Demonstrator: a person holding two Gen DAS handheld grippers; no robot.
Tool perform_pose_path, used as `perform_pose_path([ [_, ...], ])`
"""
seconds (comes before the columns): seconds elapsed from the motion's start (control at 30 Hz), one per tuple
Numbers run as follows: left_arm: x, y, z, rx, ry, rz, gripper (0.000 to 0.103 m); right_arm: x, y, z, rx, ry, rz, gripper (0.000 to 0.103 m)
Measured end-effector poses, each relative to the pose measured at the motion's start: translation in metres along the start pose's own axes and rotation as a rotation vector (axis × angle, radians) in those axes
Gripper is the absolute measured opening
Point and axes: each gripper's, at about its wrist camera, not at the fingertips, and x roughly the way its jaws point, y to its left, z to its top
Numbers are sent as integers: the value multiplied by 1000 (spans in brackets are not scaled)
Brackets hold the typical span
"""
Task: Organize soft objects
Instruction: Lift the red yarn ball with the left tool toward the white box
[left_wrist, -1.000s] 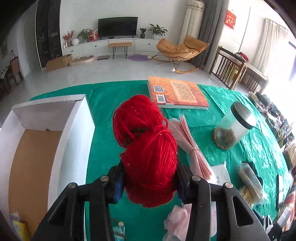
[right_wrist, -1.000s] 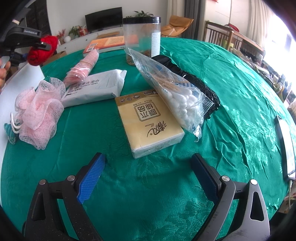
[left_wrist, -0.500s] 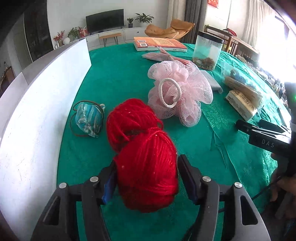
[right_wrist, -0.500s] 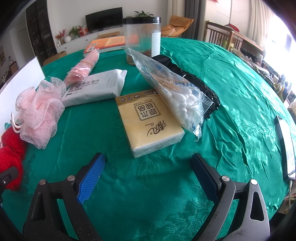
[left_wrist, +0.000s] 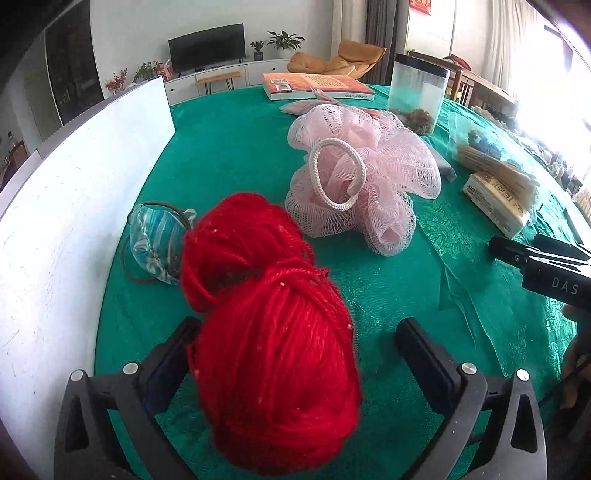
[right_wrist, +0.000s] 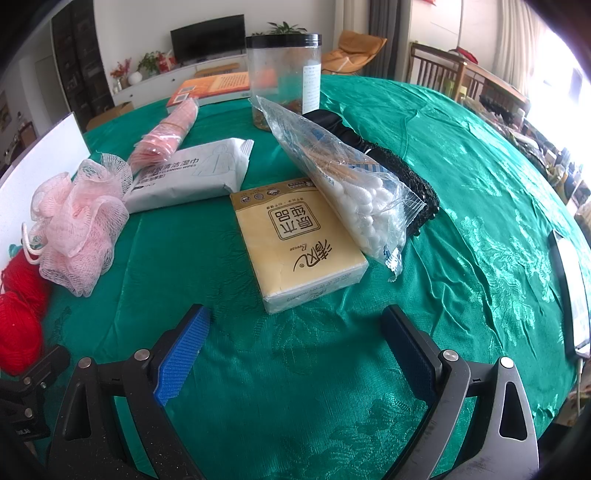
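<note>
Both tongs stand open over the green patterned cloth of the worktop (right_wrist: 461, 192). On the left tongs (left_wrist: 295, 354) the jaws have just been opening, and the red ball of wool yarn (left_wrist: 273, 354) sits between them on the cloth; a clear gap shows on its right side, while its left flank lies against or just beside the left pad, and I cannot tell which. The right tongs (right_wrist: 295, 347) are spread wide with only bare cloth between the blue ribbed pads.

Left of the left tongs stands the tall white board wall of a box (left_wrist: 74, 206), running away along the cloth's edge. Ahead and right of the left tongs lies the pink mesh bath puff (left_wrist: 362, 177) with its white cord loop, near the yarn but apart from it. Just ahead of the right tongs lies the yellow soft pack of tissues (right_wrist: 299, 243), and the clear plastic bag of cotton swabs (right_wrist: 354, 192) rests across its far right corner. Further ahead and left is the white pack of wet wipes (right_wrist: 192, 177), with the clear round jar with a black lid (right_wrist: 284, 74) well beyond. Touching the far left side of the yarn is the small blue-striped fabric pouch (left_wrist: 159, 240).
</note>
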Motion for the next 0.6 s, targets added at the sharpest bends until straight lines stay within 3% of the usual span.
perform_pose_path([
  [0.6,1,-1,0,-7,-6,6,103,1,0,0,-1,0,0,96],
])
